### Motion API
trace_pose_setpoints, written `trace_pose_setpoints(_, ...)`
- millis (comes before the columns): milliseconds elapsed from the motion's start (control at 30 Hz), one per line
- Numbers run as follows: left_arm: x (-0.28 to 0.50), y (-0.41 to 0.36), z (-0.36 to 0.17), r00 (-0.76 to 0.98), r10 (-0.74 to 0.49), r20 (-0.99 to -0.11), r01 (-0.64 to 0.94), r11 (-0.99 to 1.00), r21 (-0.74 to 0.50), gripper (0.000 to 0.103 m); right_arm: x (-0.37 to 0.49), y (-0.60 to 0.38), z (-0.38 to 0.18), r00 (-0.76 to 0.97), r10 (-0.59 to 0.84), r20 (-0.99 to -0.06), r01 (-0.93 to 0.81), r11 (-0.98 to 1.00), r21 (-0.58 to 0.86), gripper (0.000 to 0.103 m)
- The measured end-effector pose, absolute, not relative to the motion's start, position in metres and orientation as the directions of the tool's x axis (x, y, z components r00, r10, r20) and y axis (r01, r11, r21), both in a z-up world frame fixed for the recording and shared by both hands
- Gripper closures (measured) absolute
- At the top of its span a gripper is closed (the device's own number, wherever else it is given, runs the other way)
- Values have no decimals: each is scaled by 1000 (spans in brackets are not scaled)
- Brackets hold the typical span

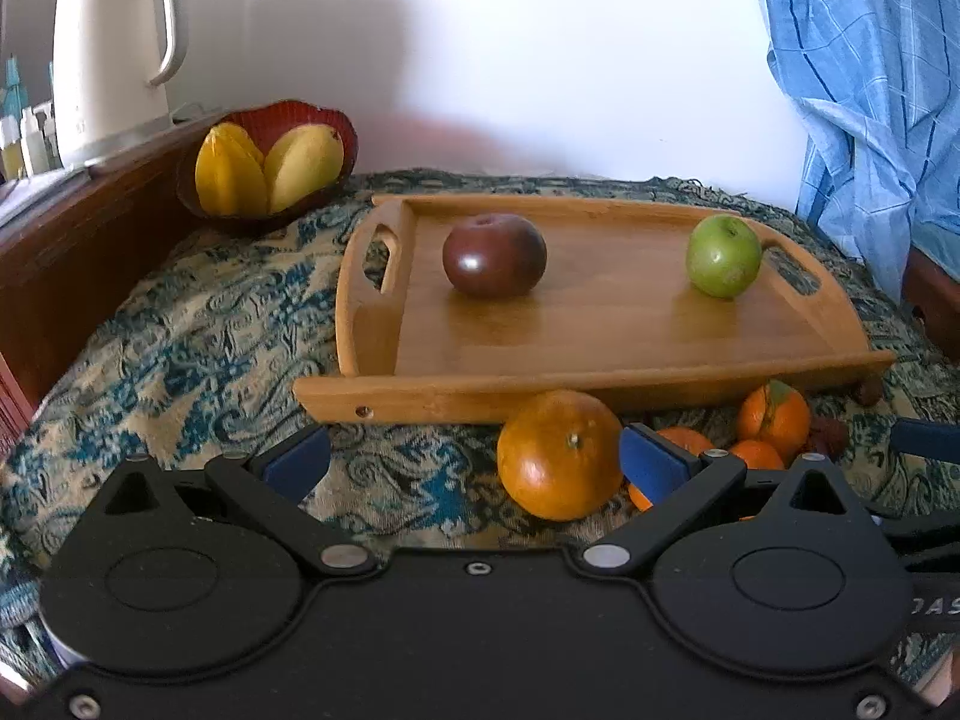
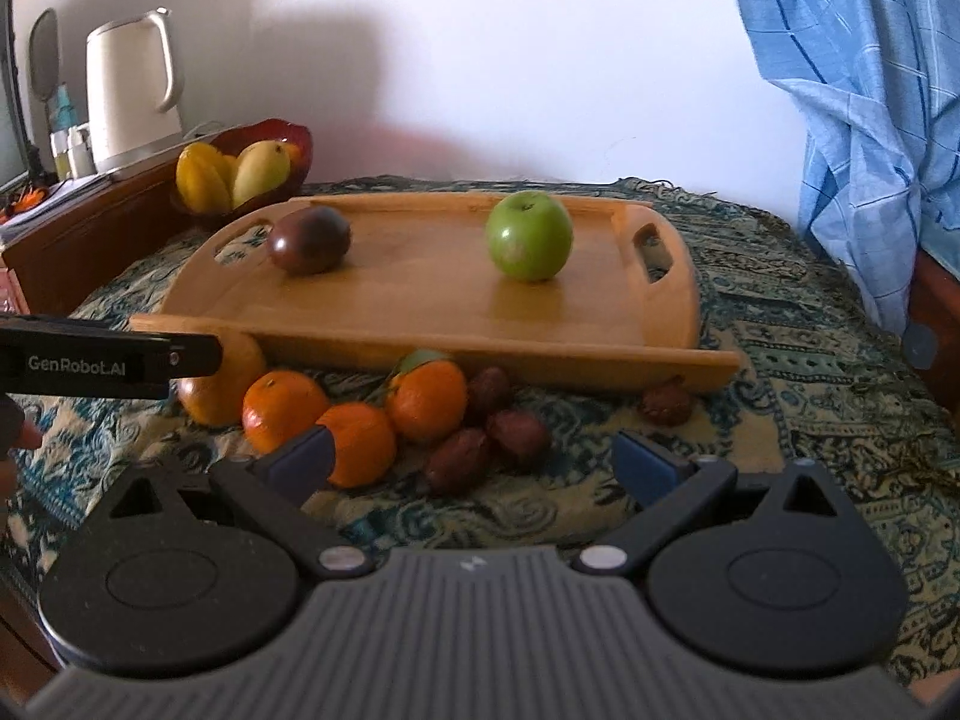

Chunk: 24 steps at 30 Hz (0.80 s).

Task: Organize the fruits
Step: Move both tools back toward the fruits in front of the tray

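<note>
A wooden tray [image 1: 450,399] [image 2: 540,354] lies on the patterned cloth and holds a dark red apple [image 1: 495,255] [image 2: 309,240] and a green apple [image 1: 723,255] [image 2: 529,237]. In front of the tray, a large orange [image 1: 558,456] [image 2: 222,384] rests on the cloth between my open left gripper's [image 1: 474,462] fingers, close to the right pad [image 1: 651,462]. Three smaller oranges [image 2: 360,444] [image 1: 774,417] and several dark brown fruits [image 2: 519,429] lie beside it. My right gripper [image 2: 474,462] is open and empty, low over the cloth just before the brown fruits.
A dark red bowl [image 1: 336,126] [image 2: 303,144] with yellow fruit sits at the back left by a wooden ledge carrying a white kettle [image 1: 111,60] [image 2: 132,84]. Blue checked fabric [image 1: 870,90] [image 2: 870,90] hangs at the right. The left gripper's body [image 2: 108,363] juts in from the left.
</note>
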<state>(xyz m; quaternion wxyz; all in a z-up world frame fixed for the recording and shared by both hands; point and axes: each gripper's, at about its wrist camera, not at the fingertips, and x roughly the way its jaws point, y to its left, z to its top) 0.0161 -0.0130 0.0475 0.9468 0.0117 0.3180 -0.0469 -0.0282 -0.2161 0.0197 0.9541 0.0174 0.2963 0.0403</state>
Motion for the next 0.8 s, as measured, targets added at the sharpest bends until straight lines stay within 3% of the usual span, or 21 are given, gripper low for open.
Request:
trace_pose_setpoints(600, 17, -13, 38, 771, -117, -625, 108, 993, -52, 7, -27, -191, 8, 808, 142, -572, -164, 986, 13, 0)
trace_pose_setpoints(800, 16, -15, 37, 776, -116, -620, 115, 992, -42, 13, -33, -181, 8, 819, 157, -552, -198, 980, -15, 6)
